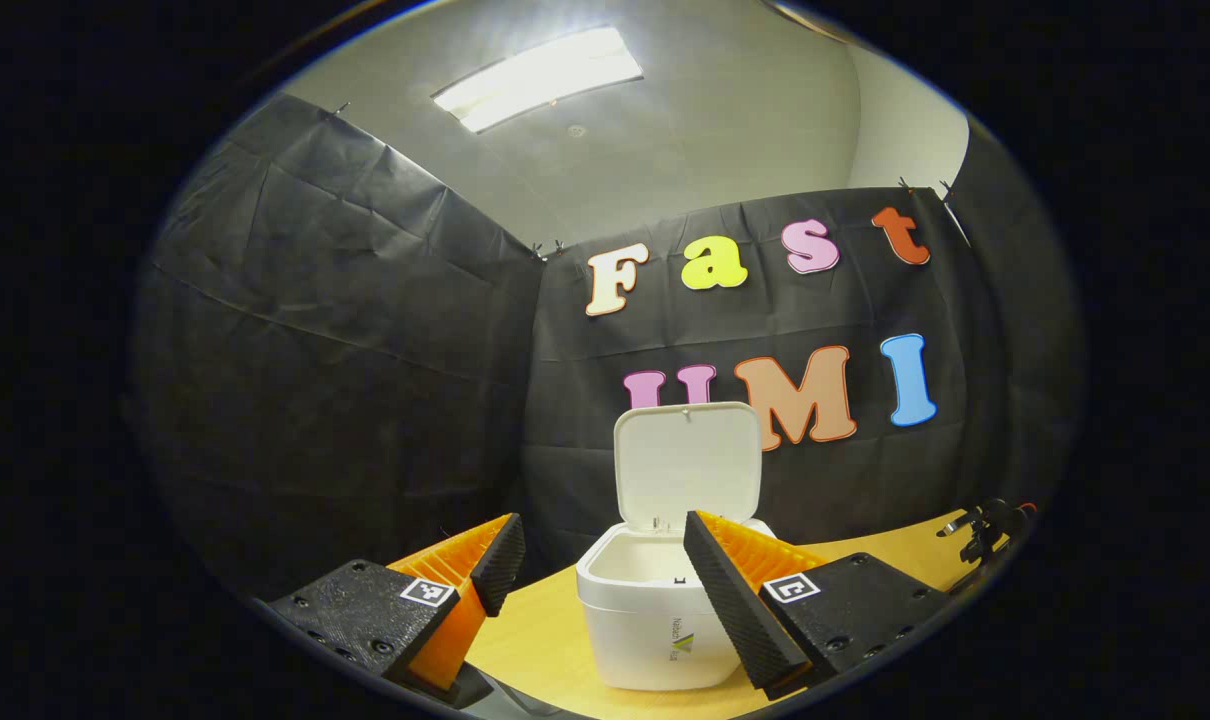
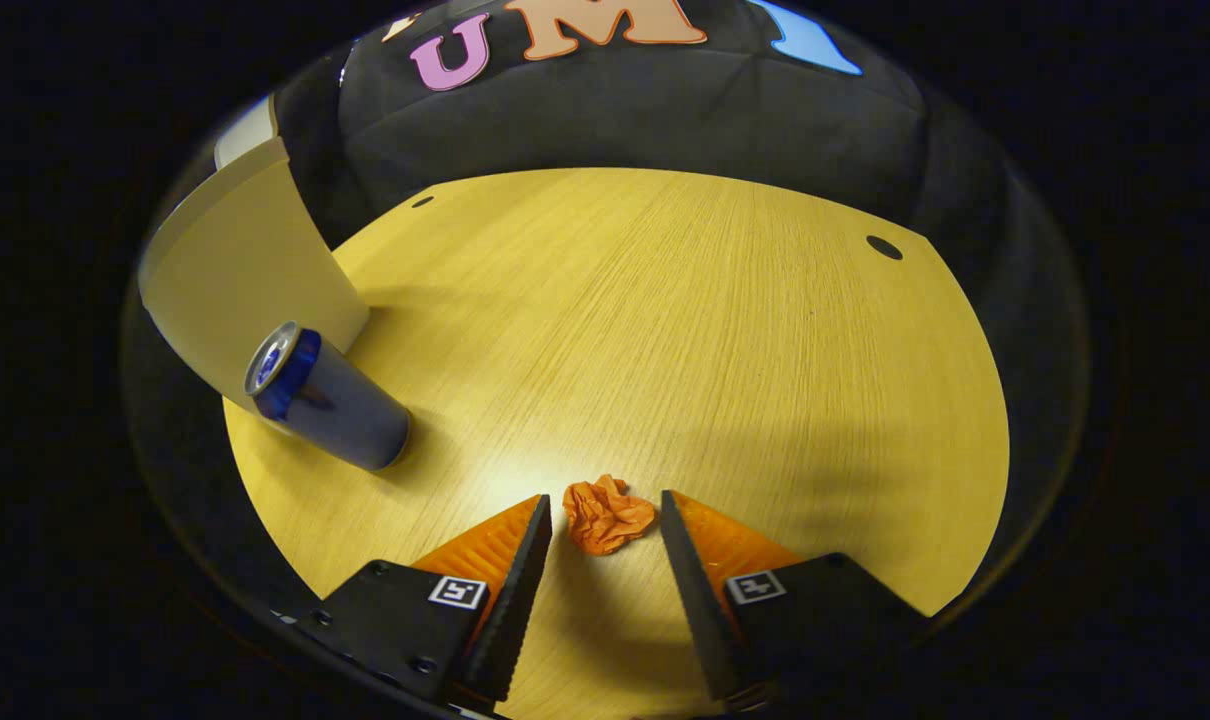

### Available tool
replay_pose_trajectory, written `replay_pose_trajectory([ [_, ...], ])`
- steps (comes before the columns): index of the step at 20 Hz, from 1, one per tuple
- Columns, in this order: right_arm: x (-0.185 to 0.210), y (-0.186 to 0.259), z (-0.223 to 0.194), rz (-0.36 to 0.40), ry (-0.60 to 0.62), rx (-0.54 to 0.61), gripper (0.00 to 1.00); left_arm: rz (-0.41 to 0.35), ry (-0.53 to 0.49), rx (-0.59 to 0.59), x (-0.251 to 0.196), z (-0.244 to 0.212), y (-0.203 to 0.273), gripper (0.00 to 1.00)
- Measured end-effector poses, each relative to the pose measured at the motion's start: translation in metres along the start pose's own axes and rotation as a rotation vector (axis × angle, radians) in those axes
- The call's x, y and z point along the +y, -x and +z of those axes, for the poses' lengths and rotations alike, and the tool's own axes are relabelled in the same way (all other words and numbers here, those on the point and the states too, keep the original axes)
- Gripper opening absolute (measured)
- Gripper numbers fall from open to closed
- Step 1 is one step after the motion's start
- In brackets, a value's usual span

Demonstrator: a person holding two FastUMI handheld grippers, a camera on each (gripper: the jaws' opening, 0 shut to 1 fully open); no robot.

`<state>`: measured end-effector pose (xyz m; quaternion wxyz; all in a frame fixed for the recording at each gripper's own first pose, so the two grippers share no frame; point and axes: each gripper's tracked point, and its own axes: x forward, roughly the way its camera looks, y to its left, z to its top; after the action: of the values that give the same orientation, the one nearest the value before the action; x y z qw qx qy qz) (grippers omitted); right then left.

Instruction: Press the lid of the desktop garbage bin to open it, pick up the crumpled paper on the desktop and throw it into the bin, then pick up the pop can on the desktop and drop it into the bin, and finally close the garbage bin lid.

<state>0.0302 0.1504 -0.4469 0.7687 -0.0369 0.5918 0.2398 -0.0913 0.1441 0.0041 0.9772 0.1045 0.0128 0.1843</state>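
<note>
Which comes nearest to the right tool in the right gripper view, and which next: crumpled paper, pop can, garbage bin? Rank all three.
1. Crumpled paper: between the open fingers of the right tool.
2. Pop can: upright, farther off to the left.
3. Garbage bin: just behind the can, far left.

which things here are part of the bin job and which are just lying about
Part of the job:
- garbage bin, lid up
- crumpled paper between the open right gripper
- pop can, standing beside the bin

Just lying about:
- black clamp-like gadget at the table edge
</note>
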Motion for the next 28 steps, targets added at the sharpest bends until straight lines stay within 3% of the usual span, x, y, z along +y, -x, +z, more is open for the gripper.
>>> replay_pose_trajectory([
  [1, -0.002, -0.002, -0.002, -0.010, 0.004, 0.007, 0.66, 0.007, -0.004, -0.002, 0.002, 0.001, -0.001, 0.99],
  [2, -0.001, -0.003, -0.001, -0.011, 0.005, 0.003, 0.51, 0.013, -0.008, -0.001, 0.005, -0.001, 0.000, 0.95],
  [4, 0.000, -0.002, 0.001, -0.008, 0.004, -0.001, 0.39, 0.027, -0.009, 0.001, 0.010, -0.002, 0.000, 0.96],
  [9, 0.001, 0.011, 0.010, -0.020, 0.006, -0.044, 0.24, 0.046, 0.004, -0.015, 0.019, 0.001, -0.001, 0.98],
  [14, 0.025, 0.062, 0.045, 0.048, 0.010, -0.163, 0.23, 0.044, 0.025, -0.009, 0.023, -0.005, 0.001, 0.95],
  [17, 0.037, 0.121, 0.079, 0.118, 0.031, -0.262, 0.23, 0.036, 0.039, 0.001, 0.025, -0.010, 0.001, 0.95],
  [22, 0.054, 0.236, 0.133, 0.323, 0.040, -0.402, 0.23, 0.037, 0.063, 0.019, 0.032, -0.019, 0.006, 0.99],
  [24, 0.047, 0.276, 0.146, 0.357, 0.091, -0.478, 0.23, 0.045, 0.056, 0.026, 0.038, -0.021, 0.010, 0.98],
  [28, 0.042, 0.303, 0.152, 0.421, 0.232, -0.572, 0.23, 0.067, 0.035, 0.041, 0.053, -0.025, 0.022, 0.98],
])
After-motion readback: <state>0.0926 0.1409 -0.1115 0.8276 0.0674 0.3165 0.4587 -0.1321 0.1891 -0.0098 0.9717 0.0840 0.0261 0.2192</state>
